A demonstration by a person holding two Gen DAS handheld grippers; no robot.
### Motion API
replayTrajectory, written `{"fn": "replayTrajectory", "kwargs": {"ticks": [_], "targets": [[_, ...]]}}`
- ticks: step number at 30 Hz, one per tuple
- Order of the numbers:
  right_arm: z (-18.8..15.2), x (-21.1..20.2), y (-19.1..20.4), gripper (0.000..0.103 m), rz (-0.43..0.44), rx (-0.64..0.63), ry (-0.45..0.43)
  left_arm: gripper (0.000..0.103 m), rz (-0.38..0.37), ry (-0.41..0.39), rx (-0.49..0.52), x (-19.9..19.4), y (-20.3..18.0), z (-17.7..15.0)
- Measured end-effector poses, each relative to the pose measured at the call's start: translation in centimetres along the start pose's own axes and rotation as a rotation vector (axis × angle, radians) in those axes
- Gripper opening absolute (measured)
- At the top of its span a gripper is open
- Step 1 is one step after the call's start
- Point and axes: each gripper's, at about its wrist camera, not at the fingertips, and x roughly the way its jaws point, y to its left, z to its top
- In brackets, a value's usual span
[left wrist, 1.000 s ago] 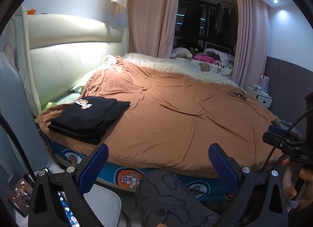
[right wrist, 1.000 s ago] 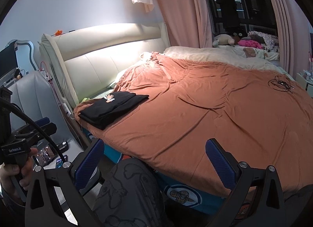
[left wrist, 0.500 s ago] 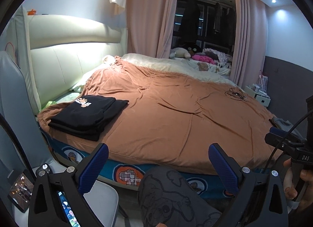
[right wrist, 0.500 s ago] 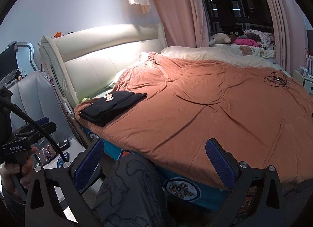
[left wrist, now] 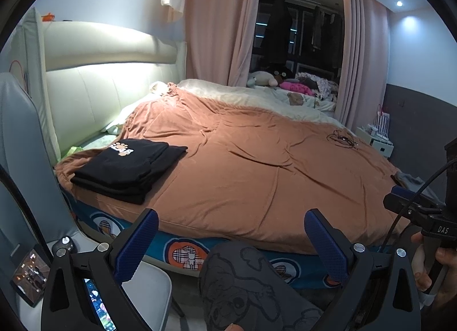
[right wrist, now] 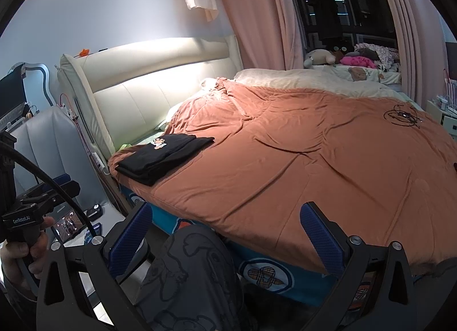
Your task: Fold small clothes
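A stack of folded black clothes point(left wrist: 128, 168) point(right wrist: 162, 157), the top piece printed with a paw design, lies at the near left corner of the bed on the orange-brown blanket point(left wrist: 257, 165) point(right wrist: 300, 154). My left gripper point(left wrist: 228, 242) hangs open off the foot of the bed, nothing between its blue fingers. My right gripper point(right wrist: 225, 234) is open too, equally back from the bed and empty. A person's knee in grey patterned trousers point(left wrist: 242, 279) point(right wrist: 188, 271) sits between each pair of fingers.
A tangle of black cable point(left wrist: 342, 139) point(right wrist: 402, 115) lies on the blanket's far right. A cream padded headboard point(left wrist: 100, 80) runs along the left. Soft toys and clothes point(left wrist: 285, 82) pile up by the window. Phones point(left wrist: 28, 276) rest on a low seat at the left.
Both grippers have drawn back and lifted slightly from the bed, so more of the bed edge and floor shows. The folded stack has not moved.
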Motion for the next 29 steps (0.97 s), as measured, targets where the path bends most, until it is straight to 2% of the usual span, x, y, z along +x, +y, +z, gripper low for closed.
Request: {"fn": "replayTrajectory", "kwargs": {"ticks": [14, 23, 29], "targets": [[-0.1, -0.4, 0.1, 0.103, -0.01, -0.011, 0.004, 0.102, 0.02, -0.026, 0.004, -1.3, -0.6, -0.1], [-0.3, -0.8, 0.2, 0.103, -0.027, -0.009, 0.01, 0.103, 0.006, -0.025, 0.005, -1.6, -0.8, -0.4], [-0.3, -0.3, -0.2, 0.103, -0.018, -0.004, 0.025, 0.103, 0.02, -0.024, -0.012, -0.9, -0.7, -0.4]]}}
